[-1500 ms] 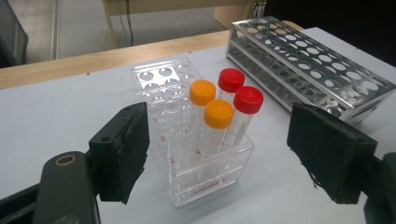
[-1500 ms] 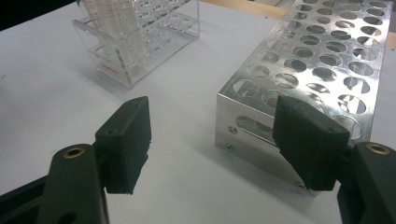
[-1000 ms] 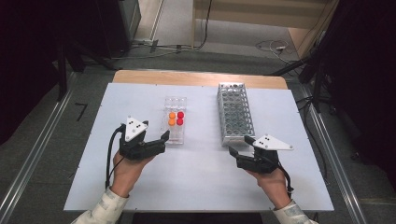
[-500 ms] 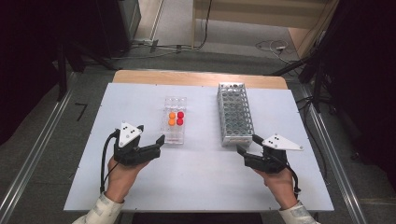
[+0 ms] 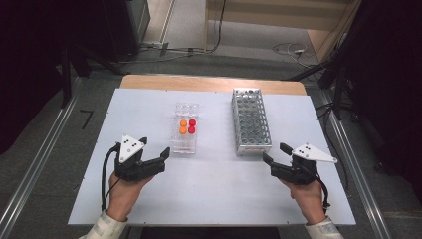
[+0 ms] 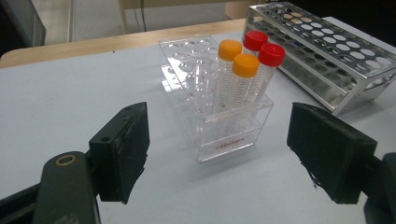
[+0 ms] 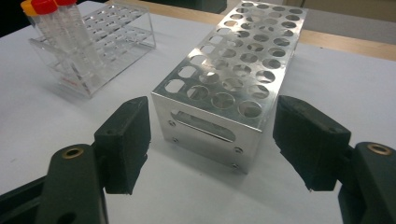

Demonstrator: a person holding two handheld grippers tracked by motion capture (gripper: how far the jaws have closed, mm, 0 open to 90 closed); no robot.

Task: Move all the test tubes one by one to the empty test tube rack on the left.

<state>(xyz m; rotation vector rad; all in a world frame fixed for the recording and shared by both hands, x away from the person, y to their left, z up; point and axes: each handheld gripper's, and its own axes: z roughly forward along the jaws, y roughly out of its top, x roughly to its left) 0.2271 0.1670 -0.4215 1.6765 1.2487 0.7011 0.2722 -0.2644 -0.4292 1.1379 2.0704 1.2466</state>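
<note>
A clear plastic tube rack stands mid-table and holds two orange-capped tubes and two red-capped tubes. To its right lies an empty metal tube rack. My left gripper is open, just short of the clear rack's near end. Open too, my right gripper sits close to the metal rack's near end. Nothing is between either pair of jaws.
The white tabletop sits on a wooden board showing at the far edge. Metal rails run along both sides. Cables lie on the floor beyond the table.
Both grippers have drawn back toward the table's front edge and slightly outward, staying open. The racks and tubes have not moved.
</note>
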